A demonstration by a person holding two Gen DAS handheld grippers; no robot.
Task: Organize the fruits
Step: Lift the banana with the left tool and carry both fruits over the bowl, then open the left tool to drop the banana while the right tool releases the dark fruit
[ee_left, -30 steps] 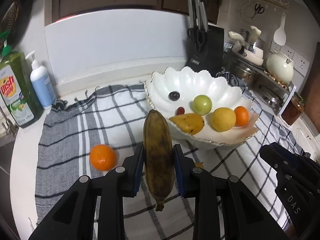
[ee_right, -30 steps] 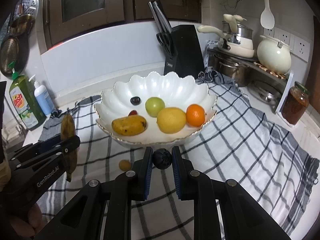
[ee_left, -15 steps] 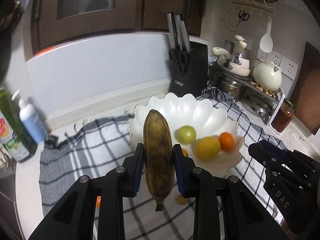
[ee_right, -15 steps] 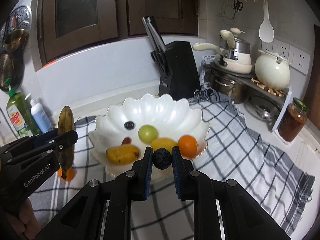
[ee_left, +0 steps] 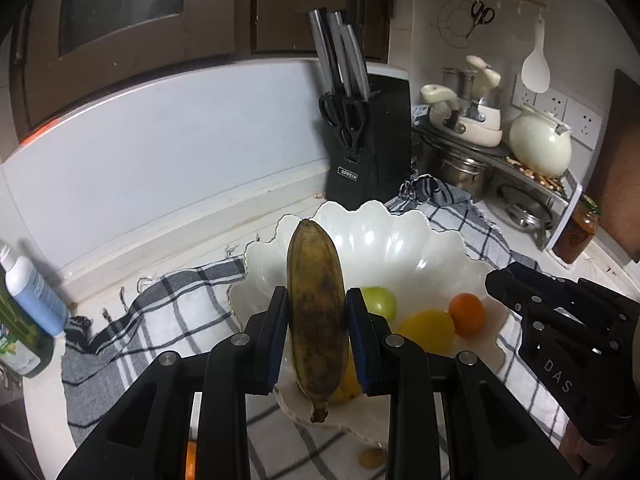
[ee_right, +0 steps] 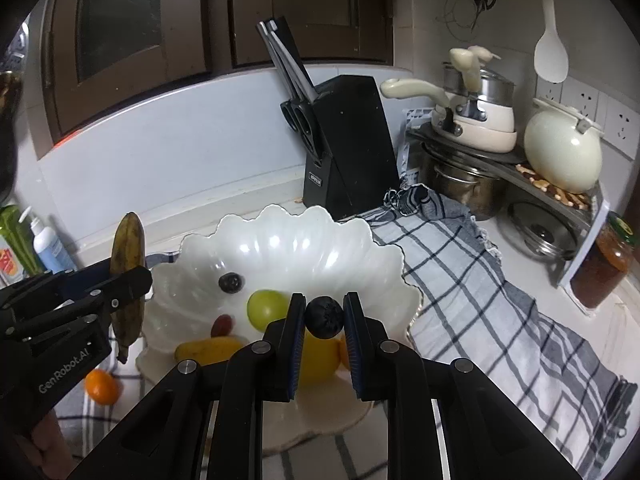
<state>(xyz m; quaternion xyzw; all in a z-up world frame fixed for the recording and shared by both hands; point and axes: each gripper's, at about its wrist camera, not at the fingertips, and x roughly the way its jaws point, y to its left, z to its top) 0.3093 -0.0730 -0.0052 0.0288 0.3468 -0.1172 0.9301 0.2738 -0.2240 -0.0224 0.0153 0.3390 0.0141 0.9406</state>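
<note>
1. A pale kitchen counter carries a grey-and-white checked cloth (ee_right: 500, 300); a white backsplash and dark wooden cabinets rise behind it. A black knife block (ee_right: 348, 148) stands at the back, stacked steel pots and a cream kettle (ee_right: 564, 152) sit to the right, and soap bottles (ee_left: 28, 300) stand at the far left.

2. The left gripper (ee_left: 318, 332) is clamped on a browned banana (ee_left: 316, 320), held upright with its stem end down, above the near rim of the bowl (ee_right: 320, 248).

3. The right gripper (ee_right: 324, 320) is pinched around a small dark round fruit (ee_right: 325, 317), with the bowl's fruits below and behind it.

4. The bowl is glossy white with a scalloped, shell-like edge (it rests on the cloth). Inside lie a green round fruit (ee_right: 266, 304), a yellow fruit (ee_left: 428, 330), a small orange (ee_left: 466, 314), a dark grape (ee_right: 230, 282), a red grape (ee_right: 222, 325) and a yellow-brown mango (ee_right: 208, 350).

5. Another orange (ee_right: 102, 386) lies on the cloth just left of the bowl, and a small tan fruit (ee_left: 372, 458) lies on the cloth near the bowl's front.

6. Both grippers are matte black, with blue pads (ee_left: 356, 340) on the inner finger faces.
</note>
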